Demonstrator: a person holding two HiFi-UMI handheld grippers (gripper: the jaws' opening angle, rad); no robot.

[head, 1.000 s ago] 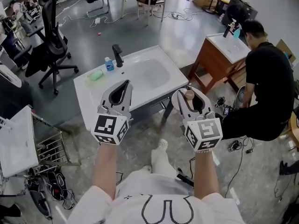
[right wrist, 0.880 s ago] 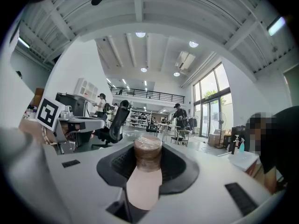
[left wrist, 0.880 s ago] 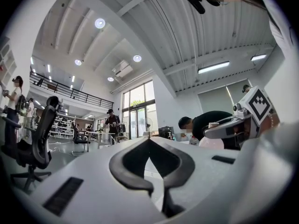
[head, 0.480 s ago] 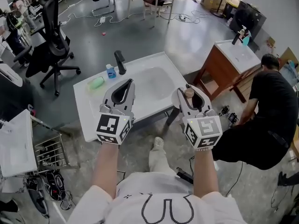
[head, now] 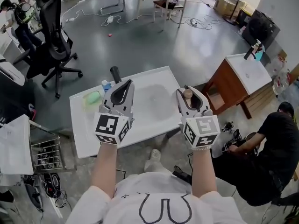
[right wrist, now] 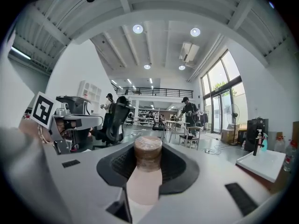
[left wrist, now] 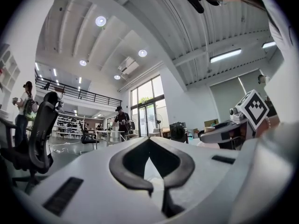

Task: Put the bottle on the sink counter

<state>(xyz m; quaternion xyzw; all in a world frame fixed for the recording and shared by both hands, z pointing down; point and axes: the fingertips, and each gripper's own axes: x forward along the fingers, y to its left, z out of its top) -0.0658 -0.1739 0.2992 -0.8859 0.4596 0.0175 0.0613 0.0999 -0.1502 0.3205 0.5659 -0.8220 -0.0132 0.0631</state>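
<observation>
**white bench lies down and left of the loaded right tongs**

white sink bench (head: pixel 149 122) fills the middle of the head view. its basin (head: pixel 154 97) sits toward the right, and a black tap (head: pixel 115 73) stands at the back edge. bare flat top runs along the near edge and the left side. there a green lump (head: pixel 92 97) and a small blue-capped container (head: pixel 106 85) sit beside the tap.

both tongs hang above it. the left tongs (head: pixel 127 83) are over the middle of the bench, tips together with nothing between them. the right tongs (head: pixel 188 90) are over the bench's right edge, clamped on the bottle (right wrist: pixel 145 176).

the bottle is pale with a brown cap (head: pixel 188 94). its long axis runs along the tongs, cap forward and away from the person, so it seems to ride roughly level rather than upright. the right tongs are the only ones that can place it. by my reading, the free bench top is down and to their left, and the bottle needs tipping base-down before it is set there.
</observation>
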